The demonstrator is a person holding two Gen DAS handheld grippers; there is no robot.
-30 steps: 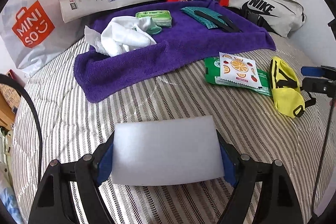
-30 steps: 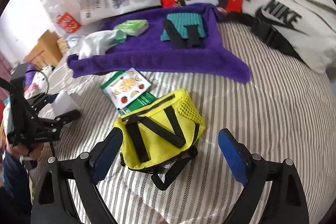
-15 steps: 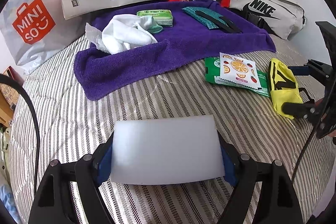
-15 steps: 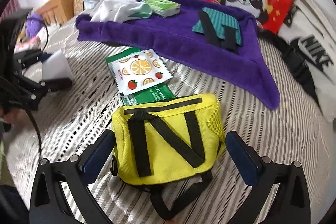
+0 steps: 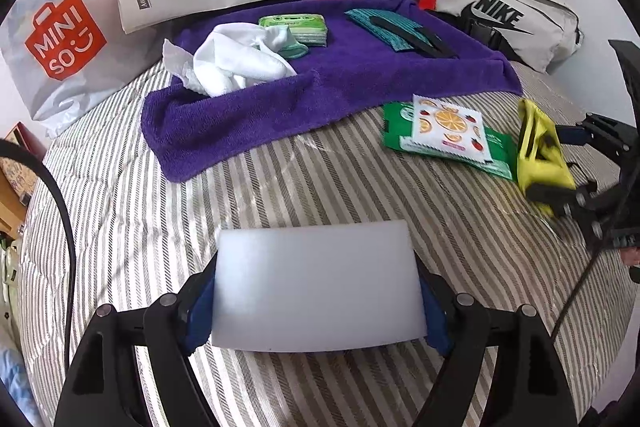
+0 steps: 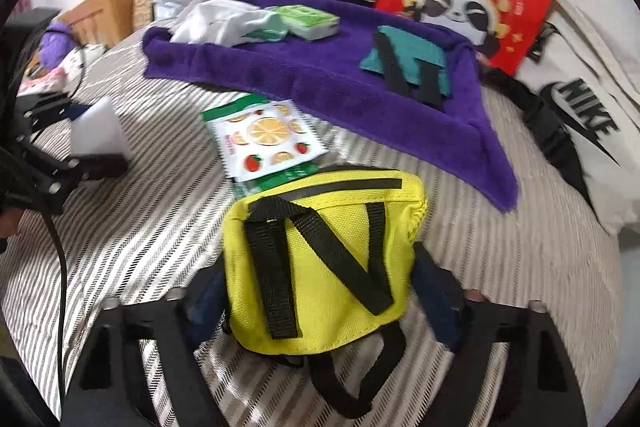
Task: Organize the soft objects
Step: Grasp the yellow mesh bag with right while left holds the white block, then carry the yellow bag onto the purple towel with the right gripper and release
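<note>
A striped bed (image 5: 320,195) carries a purple towel (image 5: 280,99) at the far side, already bearing white cloth, a green pack and a teal pouch, with bags and a newspaper behind. The left gripper (image 5: 316,291) is clamped on a white foam block (image 5: 316,283) at the near side, while the right gripper (image 6: 320,291) has just been closing onto the yellow pouch (image 6: 320,259), near right beside the sachets (image 6: 264,139); I judge the pickup under way, with a lift to the towel next. Only the right view shows both pads against the pouch's sides; only the left view shows the foam squarely gripped.

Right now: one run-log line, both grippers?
left gripper: shut on white foam block | right gripper: jaws just closing onto yellow pouch | purple towel: untouched
</note>
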